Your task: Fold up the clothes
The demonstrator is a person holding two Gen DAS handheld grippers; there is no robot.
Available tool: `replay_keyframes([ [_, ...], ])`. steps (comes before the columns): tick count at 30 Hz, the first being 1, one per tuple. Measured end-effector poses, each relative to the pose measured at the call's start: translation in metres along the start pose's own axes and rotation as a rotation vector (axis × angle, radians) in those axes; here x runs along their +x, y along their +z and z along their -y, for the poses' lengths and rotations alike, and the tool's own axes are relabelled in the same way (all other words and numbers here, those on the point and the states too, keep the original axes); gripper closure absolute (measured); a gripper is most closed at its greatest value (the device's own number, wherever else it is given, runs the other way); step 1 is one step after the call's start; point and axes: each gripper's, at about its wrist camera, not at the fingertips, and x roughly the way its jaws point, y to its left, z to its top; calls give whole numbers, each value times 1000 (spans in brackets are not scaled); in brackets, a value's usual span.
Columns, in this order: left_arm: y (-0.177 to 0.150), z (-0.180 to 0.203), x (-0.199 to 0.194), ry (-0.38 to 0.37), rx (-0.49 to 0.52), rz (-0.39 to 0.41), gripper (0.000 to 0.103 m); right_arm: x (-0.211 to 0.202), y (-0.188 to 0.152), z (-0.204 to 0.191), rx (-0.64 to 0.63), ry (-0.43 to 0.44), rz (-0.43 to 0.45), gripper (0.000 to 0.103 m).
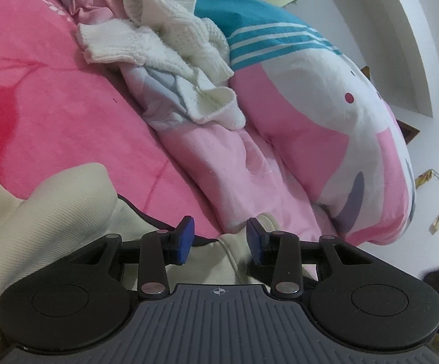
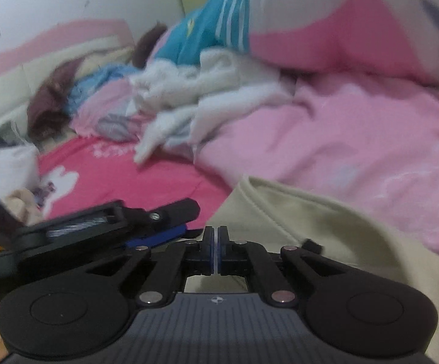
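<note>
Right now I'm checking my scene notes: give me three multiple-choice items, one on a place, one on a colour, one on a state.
1. Where does the white knitted sweater lie?
A. beside the big pillow
B. on the floor
C. in a drawer

2. What colour is the garment under the right tool?
A. black
B. cream
C. green

3. How do the left tool's jaws stand?
A. shut tight
B. apart
C. clamped on the sweater

Answers: 1 A, it is crumpled against the pillow on the bed; 2 B, the cloth is pale cream; 3 B, a gap shows between the blue pads.
</note>
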Motion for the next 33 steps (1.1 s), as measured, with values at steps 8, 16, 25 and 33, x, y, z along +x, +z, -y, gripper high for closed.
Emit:
replay_keyframes([
  [8, -1, -1, 0, -5, 7, 2, 65, -33, 3, 73, 376, -52, 103, 103],
  [16, -2, 51, -38, 129, 143, 35, 64, -242, 11, 63, 297, -87, 232, 102],
  [25, 36, 159, -184, 52, 278, 27, 57, -442, 18, -22, 128, 8, 419, 71],
  [33, 105, 175, -312, 147, 326, -95, 36, -418, -17, -75, 217, 348, 370, 67],
])
